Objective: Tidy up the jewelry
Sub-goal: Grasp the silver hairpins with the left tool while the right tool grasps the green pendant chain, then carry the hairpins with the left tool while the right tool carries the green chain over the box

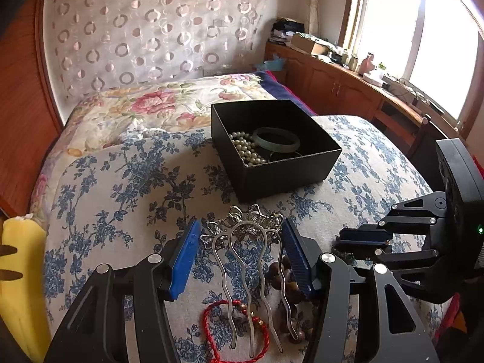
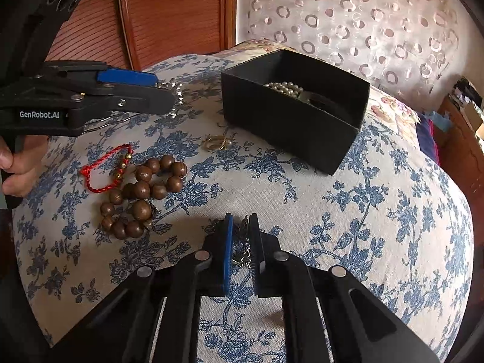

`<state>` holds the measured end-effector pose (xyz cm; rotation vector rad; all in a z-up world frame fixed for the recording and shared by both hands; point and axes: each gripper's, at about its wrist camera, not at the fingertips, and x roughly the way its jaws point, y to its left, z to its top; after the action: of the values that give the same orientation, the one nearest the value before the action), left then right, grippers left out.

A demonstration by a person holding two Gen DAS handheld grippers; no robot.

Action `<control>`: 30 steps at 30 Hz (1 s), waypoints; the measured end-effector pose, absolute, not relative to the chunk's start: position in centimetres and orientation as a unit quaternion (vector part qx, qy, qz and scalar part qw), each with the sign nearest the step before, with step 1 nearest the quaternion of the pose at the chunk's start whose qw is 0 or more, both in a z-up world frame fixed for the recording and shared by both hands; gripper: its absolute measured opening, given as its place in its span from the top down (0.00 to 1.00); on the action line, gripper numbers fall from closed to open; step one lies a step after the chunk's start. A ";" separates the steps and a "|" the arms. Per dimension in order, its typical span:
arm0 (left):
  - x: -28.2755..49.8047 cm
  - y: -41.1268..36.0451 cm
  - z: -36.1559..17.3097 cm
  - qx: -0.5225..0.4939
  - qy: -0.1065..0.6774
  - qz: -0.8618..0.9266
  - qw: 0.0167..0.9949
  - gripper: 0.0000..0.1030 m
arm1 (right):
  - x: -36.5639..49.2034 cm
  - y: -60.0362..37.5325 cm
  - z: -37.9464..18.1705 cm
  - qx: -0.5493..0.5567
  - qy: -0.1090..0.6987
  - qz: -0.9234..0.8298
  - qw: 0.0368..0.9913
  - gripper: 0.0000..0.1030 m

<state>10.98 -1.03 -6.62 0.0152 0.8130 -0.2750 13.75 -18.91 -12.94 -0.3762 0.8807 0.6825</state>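
Jewelry spread on a blue-floral cushion (image 2: 348, 217) on the bed; black box (image 1: 272, 163) sits open toward the far side, pearl necklace (image 1: 246, 148) and green bangle (image 1: 276, 139) inside it, touching each other.

Left gripper (image 1: 240, 257) is spread wide, blue pads either side of a silver hair comb (image 1: 251, 260); comb's ornate filigree head lies between the fingertips, prongs running back toward the camera; pads not touching the comb as far as the left wrist view shows. Red cord bracelet (image 2: 106, 168) lies under the prongs; wooden bead bracelet (image 2: 139, 193) just beside it, partly under the left gripper's right-hand finger.

Right gripper (image 2: 240, 230) is narrowed almost closed on a dark thin chain (image 2: 243, 254); chain bunched between the pads and trailing back on the cloth; cannot tell if it is lifted off the cushion. Small gold ring piece (image 2: 216, 143) lies alone between the wooden beads and the box, near the box wall.

Person's hand (image 2: 18, 166) shows on the left gripper's handle in the right wrist view; wooden headboard (image 2: 169, 15) and patterned curtain (image 1: 151, 30) behind the bed.
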 end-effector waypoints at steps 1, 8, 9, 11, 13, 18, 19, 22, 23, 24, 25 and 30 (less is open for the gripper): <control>11.0 -1.0 -6.6 0.007 0.393 -0.133 0.910 0.48 | 13.7 -19.0 -12.9 -0.175 0.414 0.321 0.834 0.89; 11.3 -1.3 -5.5 0.009 0.378 -0.138 0.915 0.48 | 12.8 -20.6 -11.1 -0.154 0.387 0.309 0.855 0.89; 11.5 -1.5 -5.2 0.009 0.374 -0.140 0.917 0.48 | 12.6 -20.8 -10.8 -0.152 0.383 0.308 0.857 0.89; 11.7 -1.7 -4.8 0.010 0.369 -0.142 0.919 0.48 | 12.7 -21.2 -10.0 -0.147 0.374 0.307 0.863 0.90; 12.1 -2.0 -4.3 0.011 0.363 -0.145 0.920 0.48 | 13.1 -21.4 -9.3 -0.146 0.368 0.306 0.866 1.00; 13.2 -2.8 -3.3 0.015 0.352 -0.149 0.924 0.48 | 14.7 -21.8 -7.5 -0.147 0.352 0.307 0.872 1.00; 13.4 -2.9 -3.1 0.015 0.350 -0.149 0.925 0.48 | 14.8 -21.7 -7.3 -0.146 0.351 0.310 0.871 1.00; 13.6 -3.0 -2.8 0.013 0.346 -0.150 0.926 0.48 | 15.3 -21.8 -7.2 -0.149 0.351 0.315 0.869 1.00; 13.7 -3.0 -2.7 0.013 0.346 -0.150 0.926 0.48 | 15.3 -21.8 -7.2 -0.147 0.353 0.316 0.868 1.00; 13.6 -3.0 -2.7 0.014 0.346 -0.150 0.926 0.48 | 15.3 -21.8 -7.4 -0.145 0.357 0.319 0.866 1.00; 13.6 -3.0 -2.7 0.014 0.346 -0.150 0.926 0.48 | 15.3 -21.6 -7.7 -0.145 0.361 0.324 0.863 1.00; 13.4 -3.0 -3.0 0.013 0.351 -0.150 0.924 0.48 | 14.3 -20.7 -10.0 -0.161 0.386 0.347 0.840 0.99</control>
<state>13.37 -3.00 -3.05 0.0258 0.7208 -0.3071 14.30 -20.66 -9.98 -0.3398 0.8154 0.7345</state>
